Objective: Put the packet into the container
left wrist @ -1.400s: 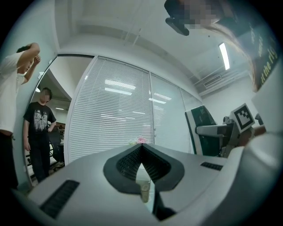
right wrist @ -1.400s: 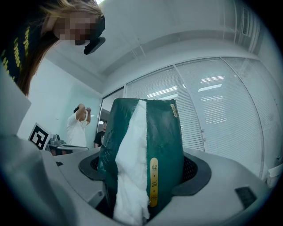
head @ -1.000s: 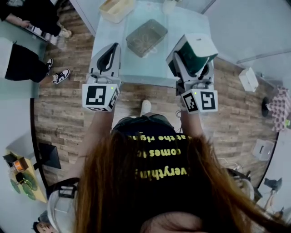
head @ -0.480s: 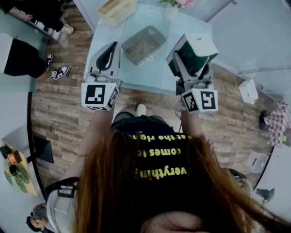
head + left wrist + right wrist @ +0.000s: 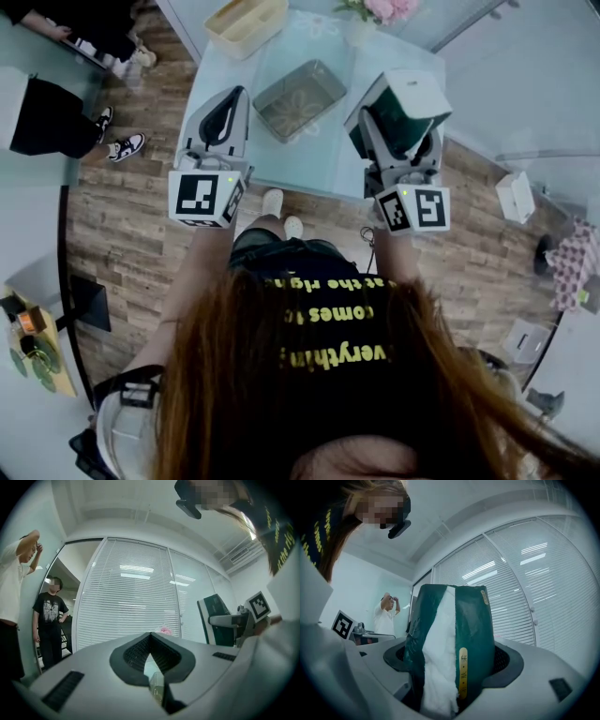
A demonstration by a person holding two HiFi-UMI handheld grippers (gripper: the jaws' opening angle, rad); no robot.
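The packet (image 5: 405,101) is dark green and white, and my right gripper (image 5: 410,131) is shut on it, holding it upright over the near right part of the glass table (image 5: 323,155). Seen along the right jaws, the packet (image 5: 457,634) fills the gap of the right gripper (image 5: 450,672). A grey metal container (image 5: 300,98) sits empty at the table's middle, ahead and left of the packet. My left gripper (image 5: 223,101) is shut on nothing, over the table's near left edge. In its own view the left gripper (image 5: 151,639) shows only its closed pads.
A cream tub (image 5: 246,22) stands at the table's far left and pink flowers (image 5: 382,9) at the far edge. Two people (image 5: 28,606) stand to the left on the wood floor (image 5: 131,225). White boxes (image 5: 516,195) lie on the floor at right.
The table has slid nearer and lower in the head view, and the flowers have come into sight. Both grippers keep the same pose, the packet still held.
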